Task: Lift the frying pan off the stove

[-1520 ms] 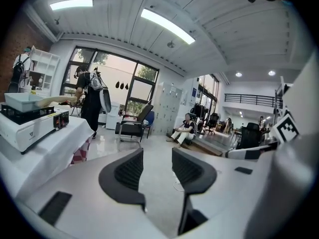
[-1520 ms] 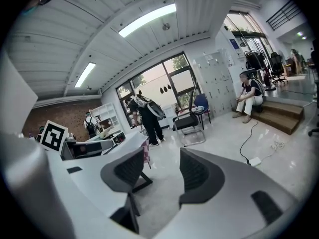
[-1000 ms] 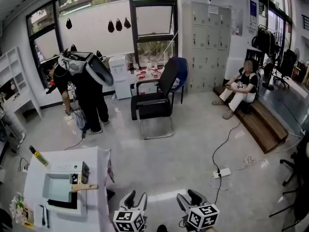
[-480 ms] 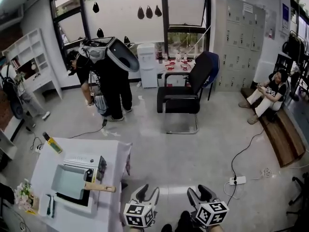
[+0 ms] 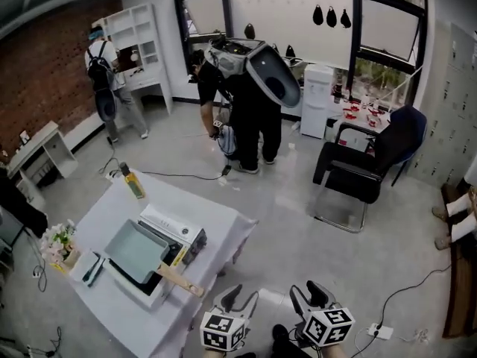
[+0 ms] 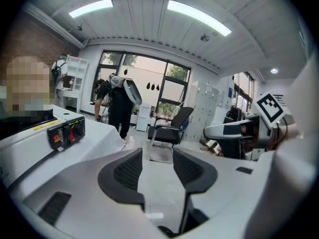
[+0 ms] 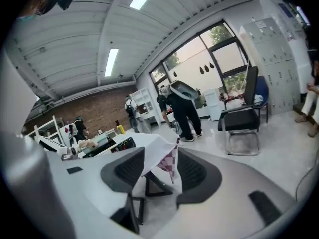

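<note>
Head view, frying pan (image 5: pixel 136 250), handle (image 5: pixel 179 280) pts lower-right

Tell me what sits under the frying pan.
The frying pan rests on a portable stove on the white-clothed table. The pan covers the burner, so it cannot be seen.

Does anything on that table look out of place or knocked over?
Nothing looks spilled or broken. The pan sits on the stove, its wooden handle jutting toward the table's near edge. The yellow bottle sits close to the far corner.
</note>
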